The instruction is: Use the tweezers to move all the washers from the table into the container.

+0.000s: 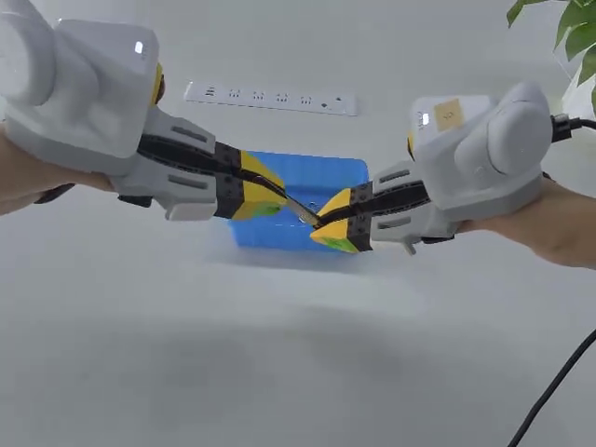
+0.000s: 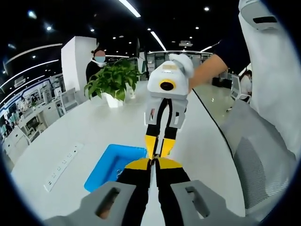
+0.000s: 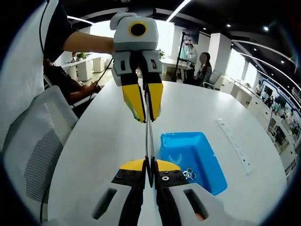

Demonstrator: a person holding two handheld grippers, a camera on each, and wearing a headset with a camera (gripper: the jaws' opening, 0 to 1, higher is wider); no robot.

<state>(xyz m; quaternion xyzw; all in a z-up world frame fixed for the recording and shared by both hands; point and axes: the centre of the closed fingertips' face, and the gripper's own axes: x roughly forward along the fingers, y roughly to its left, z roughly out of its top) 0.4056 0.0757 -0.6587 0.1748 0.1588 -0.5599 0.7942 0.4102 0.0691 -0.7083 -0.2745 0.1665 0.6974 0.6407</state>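
White surface [image 1: 279, 372] carries the blue container [image 1: 317, 177], with a power strip [image 1: 270, 98] on the surface beyond the container's far side. Both tools meet in the air just above the container. The left claw [image 1: 273, 197] comes in from the container's left side and the right claw [image 1: 328, 229] from its right, tips nearly touching. Each claw is pressed together on the thin metal tweezers [image 1: 300, 211], one at each end, so the tool bridges the two directly over the container. A small cluster of washers [image 3: 189, 174] lies inside the container, in the corner nearest the right claw. Looks like a regrip or handover of the tweezers, judging from the double hold. The main risk is that one claw lets go before the other has a square pinch. The tweezers could then pivot or drop into the container and knock the washers about, or bounce off the rim onto the surface beside the container. If both claws pull apart or twist while clamped, the thin legs could bend or slide out of line. A pinch too near the tips would likely hold the tweezers shut and useless for picking. A black cable [image 1: 559, 382] trails on the surface to the right of the container and could tug the right claw mid-transfer.
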